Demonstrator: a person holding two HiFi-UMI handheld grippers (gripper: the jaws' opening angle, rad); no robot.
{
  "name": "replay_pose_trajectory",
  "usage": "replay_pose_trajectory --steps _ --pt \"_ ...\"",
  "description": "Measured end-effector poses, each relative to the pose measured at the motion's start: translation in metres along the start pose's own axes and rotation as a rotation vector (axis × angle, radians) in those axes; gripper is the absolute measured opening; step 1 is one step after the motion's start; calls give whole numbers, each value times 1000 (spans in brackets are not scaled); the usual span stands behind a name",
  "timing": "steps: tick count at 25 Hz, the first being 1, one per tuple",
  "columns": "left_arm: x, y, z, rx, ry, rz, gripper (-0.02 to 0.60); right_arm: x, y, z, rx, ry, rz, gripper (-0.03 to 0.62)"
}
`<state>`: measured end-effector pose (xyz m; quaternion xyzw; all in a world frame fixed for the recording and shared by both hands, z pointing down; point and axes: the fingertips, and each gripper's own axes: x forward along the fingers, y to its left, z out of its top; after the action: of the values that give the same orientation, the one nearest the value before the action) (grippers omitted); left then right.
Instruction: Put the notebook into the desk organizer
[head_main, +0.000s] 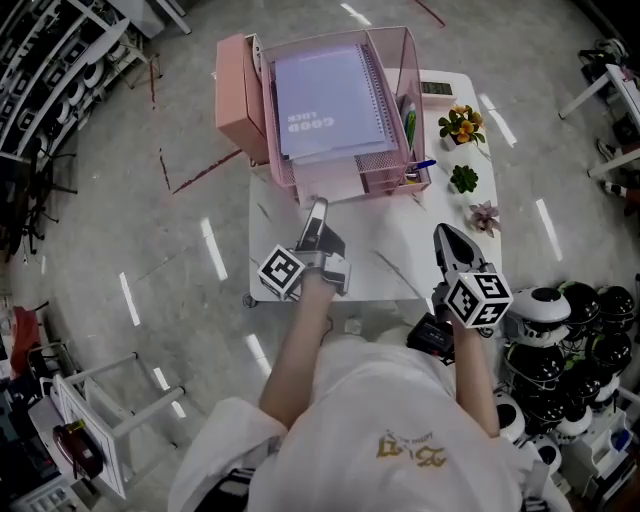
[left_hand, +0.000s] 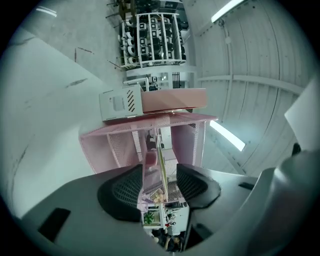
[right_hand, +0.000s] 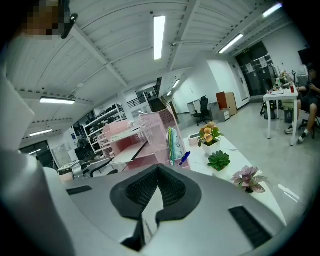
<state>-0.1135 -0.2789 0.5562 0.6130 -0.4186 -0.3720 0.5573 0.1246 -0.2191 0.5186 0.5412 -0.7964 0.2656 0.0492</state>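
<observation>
Head view is looking steeply down on a white table (head_main: 400, 268) that is carrying everything in play. At its far end a pink desk organizer (head_main: 372, 182) of mesh and clear walls is standing, and it is taking up most of the table's width there. The notebook (head_main: 328, 98), lilac with a spiral binding along its right edge, is lying flat inside the organizer's wide main tray, cover up, and neither gripper is touching it. A closed pink box (head_main: 238, 95) is standing against the organizer's left wall.

Nearer the person, the left gripper (head_main: 316, 218) is pointing at the organizer's front edge, with its tip just short of the mesh. In the left gripper view its jaws are standing wide apart and are not pressing on anything; the organizer's pink mesh front is showing through the gap beyond them. The right gripper (head_main: 452, 246) is hovering over the table's near right corner, well apart from the organizer. In the right gripper view its jaws are meeting at the tips, and nothing is sitting between them.

Along the table's right edge three small potted plants are standing in a row: one with orange flowers (head_main: 461, 124) farthest away, a green succulent (head_main: 463, 179) in the middle, and a pink-leaved one (head_main: 485, 216) nearest. In the organizer's narrow right compartment a few pens (head_main: 409, 125) are standing, and a blue one (head_main: 423, 165) is poking out towards the plants.
</observation>
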Motion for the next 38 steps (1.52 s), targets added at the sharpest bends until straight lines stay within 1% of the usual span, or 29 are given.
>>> replay_pose_trajectory --steps 2,4,6,7,10,11,12,15,16,17,18,21,27,32,38 --pt "-7 -3 -7 49 31 4 221 -7 6 -1 -5 -9 3 12" --pt "-12 -18 -17 90 66 -41 219 -15 13 0 -12 -21 6 12" --pt "-22 -27 -28 166 116 -57 209 -23 20 -1 -20 -32 9 12" --pt "-28 -31 -32 216 145 -61 203 -27 23 -1 -24 -37 11 12" --pt "-40 -52 -41 390 209 -99 145 -36 35 2 -36 -56 20 12" --pt "-44 -60 -41 463 218 -104 121 -39 40 3 -42 -63 25 12" --pt "-48 -69 -42 538 222 -106 112 -42 45 3 -47 -69 31 12" --pt "-61 -91 -45 762 220 -104 57 -53 56 2 -62 -84 42 12" --pt "-66 -97 -47 818 219 -109 31 -57 59 2 -67 -89 44 12" --pt "-70 -102 -48 858 218 -116 18 -60 61 2 -71 -93 46 12" --pt "-74 -107 -49 885 218 -123 18 -63 64 3 -75 -98 48 12" --pt "-84 -114 -50 928 225 -133 18 -68 73 5 -85 -112 53 12" --pt "-93 -121 -50 965 233 -150 18 -73 82 8 -100 -132 58 12" --pt "-94 -127 -52 982 242 -162 18 -74 87 11 -111 -136 63 12" --pt "-93 -126 -54 980 249 -166 18 -75 89 11 -122 -134 65 12"
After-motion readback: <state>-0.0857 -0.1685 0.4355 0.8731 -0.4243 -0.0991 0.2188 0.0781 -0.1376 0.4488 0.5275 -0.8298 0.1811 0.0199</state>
